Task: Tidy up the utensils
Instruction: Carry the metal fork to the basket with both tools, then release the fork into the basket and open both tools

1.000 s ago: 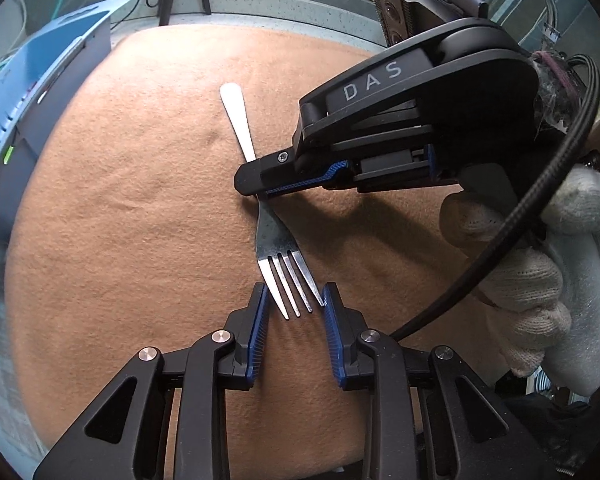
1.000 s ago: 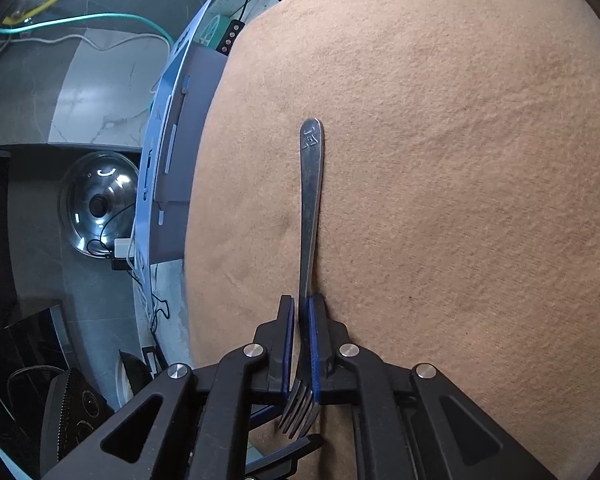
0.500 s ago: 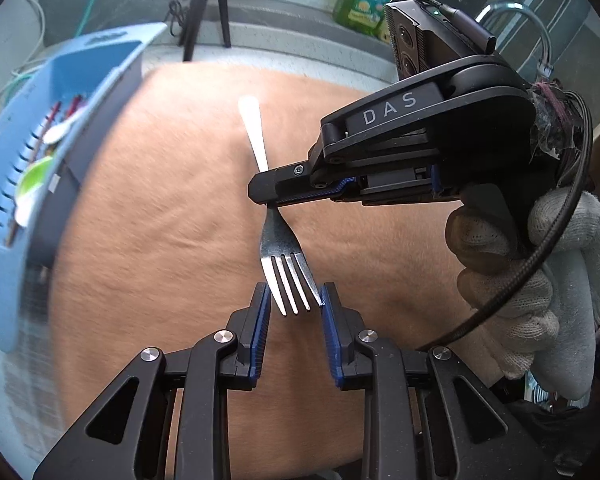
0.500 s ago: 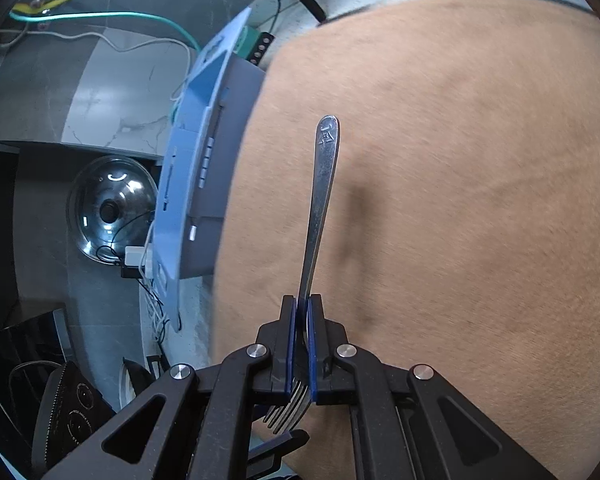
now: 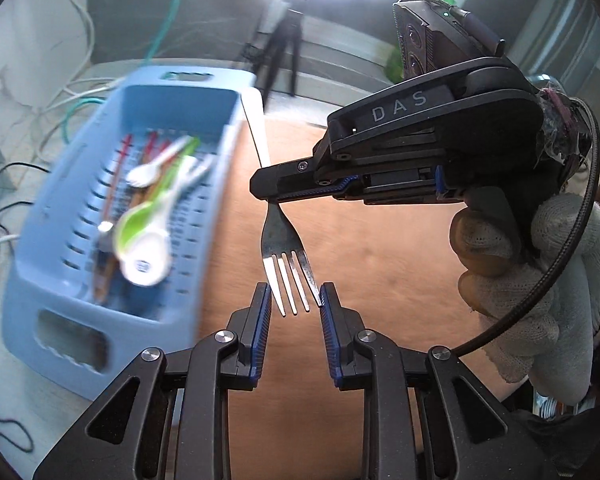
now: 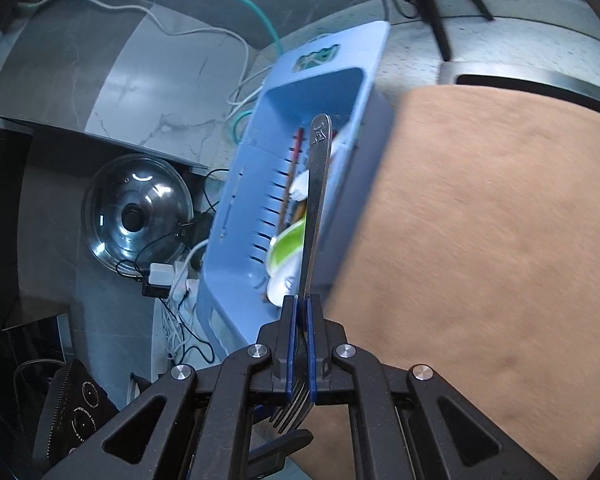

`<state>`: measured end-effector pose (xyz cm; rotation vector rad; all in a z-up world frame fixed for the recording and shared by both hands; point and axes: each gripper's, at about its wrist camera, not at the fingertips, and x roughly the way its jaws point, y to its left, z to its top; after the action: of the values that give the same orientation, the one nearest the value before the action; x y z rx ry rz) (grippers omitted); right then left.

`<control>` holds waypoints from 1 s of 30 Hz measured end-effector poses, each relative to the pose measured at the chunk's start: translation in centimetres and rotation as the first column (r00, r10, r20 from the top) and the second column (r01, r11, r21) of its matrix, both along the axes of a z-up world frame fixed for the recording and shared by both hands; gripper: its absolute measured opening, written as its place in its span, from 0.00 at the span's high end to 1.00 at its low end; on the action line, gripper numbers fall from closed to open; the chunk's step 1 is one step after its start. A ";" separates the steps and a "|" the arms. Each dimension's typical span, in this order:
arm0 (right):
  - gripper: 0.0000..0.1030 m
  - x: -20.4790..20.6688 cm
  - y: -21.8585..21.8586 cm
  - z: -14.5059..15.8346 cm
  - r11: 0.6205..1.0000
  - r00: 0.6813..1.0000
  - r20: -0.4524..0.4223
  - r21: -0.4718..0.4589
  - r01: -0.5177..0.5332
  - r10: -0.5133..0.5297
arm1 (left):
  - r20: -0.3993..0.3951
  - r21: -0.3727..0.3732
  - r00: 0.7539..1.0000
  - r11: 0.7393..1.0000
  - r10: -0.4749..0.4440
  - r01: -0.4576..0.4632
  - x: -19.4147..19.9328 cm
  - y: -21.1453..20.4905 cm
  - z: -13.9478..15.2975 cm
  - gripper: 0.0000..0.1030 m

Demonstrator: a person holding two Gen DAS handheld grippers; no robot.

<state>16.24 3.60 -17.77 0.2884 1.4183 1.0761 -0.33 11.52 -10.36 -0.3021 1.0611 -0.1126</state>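
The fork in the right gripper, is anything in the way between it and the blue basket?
Nothing visible blocks it. The right gripper holds the fork in the air, handle toward the blue basket. The basket is open on top, holding spoons. The left gripper is open by the prongs.

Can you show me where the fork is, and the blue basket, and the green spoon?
fork (image 5: 282,236): left wrist view, on its neck above the tines.
blue basket (image 5: 60,320): left wrist view, near end wall.
green spoon (image 5: 140,224): left wrist view, its bowl.
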 end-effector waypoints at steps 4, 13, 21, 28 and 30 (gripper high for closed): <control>0.96 0.0 3.6 0.1 1.000 1.000 -0.001 0.005 -0.018 0.018 | -0.003 0.004 0.999 0.999 0.036 -0.036 0.9 3.3 -0.4 0.78; 0.96 0.2 9.8 -0.4 0.999 0.999 -0.004 -0.013 -0.050 0.050 | -0.031 0.017 0.996 0.996 0.083 -0.083 1.9 8.7 -2.4 0.80; 0.96 0.6 13.4 -1.4 0.997 0.998 -0.010 -0.047 -0.060 0.059 | -0.057 0.037 0.993 0.994 0.102 -0.100 2.9 11.1 -4.0 0.80; 0.94 0.9 15.3 -2.2 0.995 0.998 -0.010 -0.071 -0.068 0.068 | -0.058 0.051 0.989 0.990 0.138 -0.135 3.5 12.9 -4.6 0.80; 0.93 0.8 15.6 -1.9 0.995 0.997 0.001 -0.071 -0.073 0.073 | -0.058 0.054 0.988 0.988 0.145 -0.142 3.6 13.1 -4.7 0.80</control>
<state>17.09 19.23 -19.71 0.1840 1.4699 1.0825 3.24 24.63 -15.04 -0.3378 1.0982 0.0525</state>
